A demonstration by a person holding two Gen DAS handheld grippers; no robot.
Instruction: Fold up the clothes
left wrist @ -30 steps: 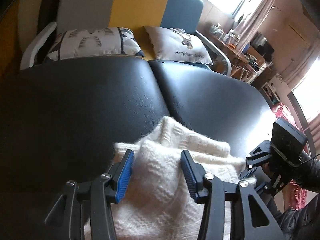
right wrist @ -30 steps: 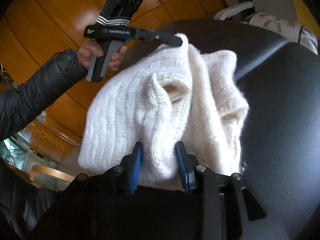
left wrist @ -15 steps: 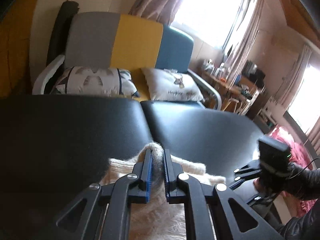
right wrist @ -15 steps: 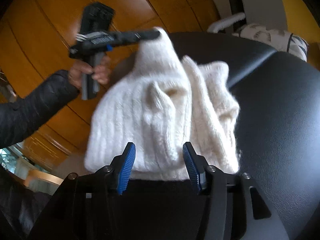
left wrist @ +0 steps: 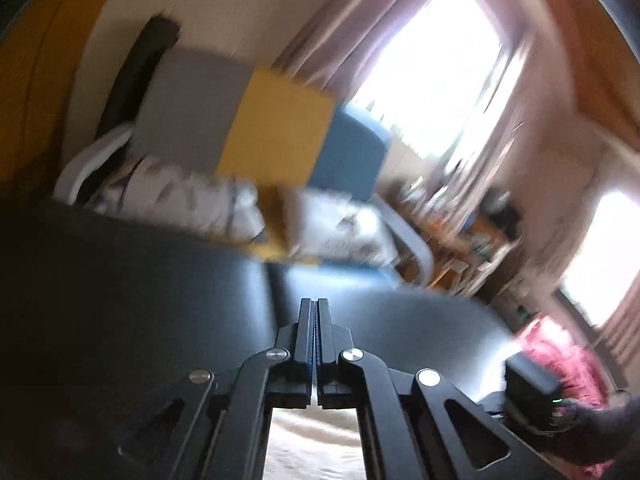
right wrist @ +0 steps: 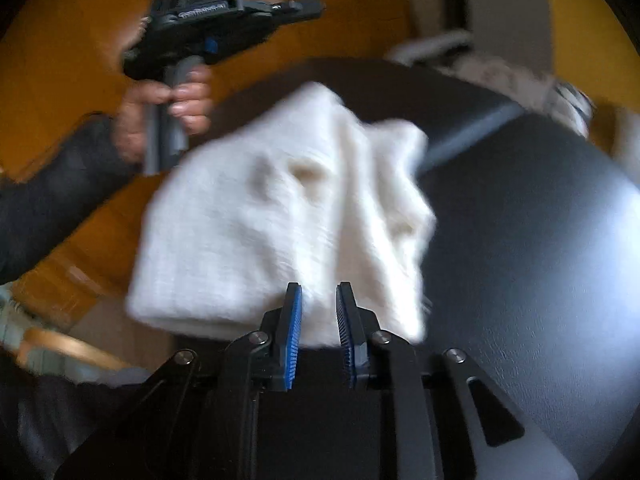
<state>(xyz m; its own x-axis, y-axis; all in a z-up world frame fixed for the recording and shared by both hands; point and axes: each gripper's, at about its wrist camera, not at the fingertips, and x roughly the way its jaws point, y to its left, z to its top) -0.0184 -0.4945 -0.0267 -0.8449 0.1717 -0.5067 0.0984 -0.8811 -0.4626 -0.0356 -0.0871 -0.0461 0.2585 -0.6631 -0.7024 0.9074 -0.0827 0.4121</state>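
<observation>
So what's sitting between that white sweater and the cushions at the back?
Nothing: the right wrist view shows only bare black padded surface between the white sweater and the cushions.

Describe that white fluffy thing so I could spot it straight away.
Look at the wide black padded table in front of the person. On its near edge lies a cream knitted sweater, bunched into thick folds. It is the only pale, fuzzy, ribbed thing on that smooth dark surface.

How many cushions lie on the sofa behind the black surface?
2. One patterned cushion lies at the sofa's left, under the grey back; one pale cushion lies right of it, under the blue back. Blur could hide more.
</observation>
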